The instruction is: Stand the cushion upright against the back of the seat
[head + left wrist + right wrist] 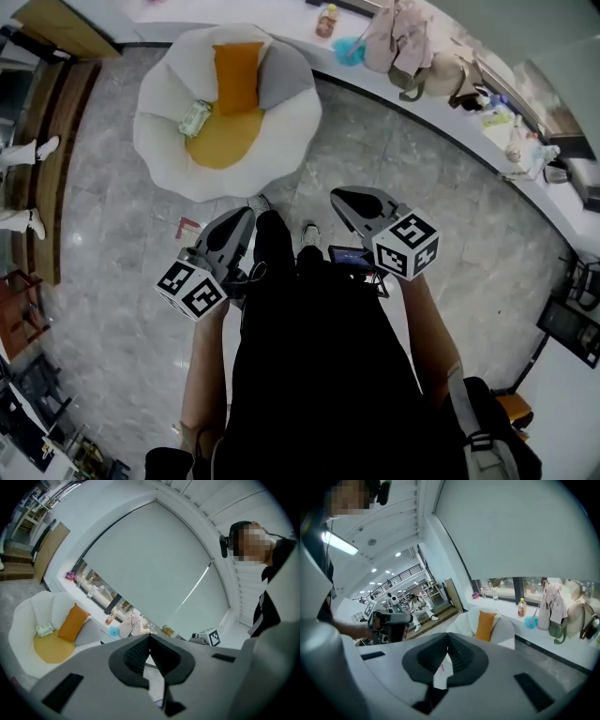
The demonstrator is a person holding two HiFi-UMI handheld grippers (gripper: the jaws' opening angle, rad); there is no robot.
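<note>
We see a matt orange cloth cushion [236, 77] at twelve o'clock on the white padded seat [164, 103]; the grey marbled floor [403, 178] looks smooth and slightly glossy.

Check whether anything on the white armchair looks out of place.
A small pale-green item lies loose at the seat's left edge, beside the orange cushion, which stands upright against the back of the armchair. Nothing else stands out.

Head view: looks steeply down, well apart from white armchair [164, 94]. Both gripper views: face it near level, from farther back, sharing orange cushion [73, 622].
</note>
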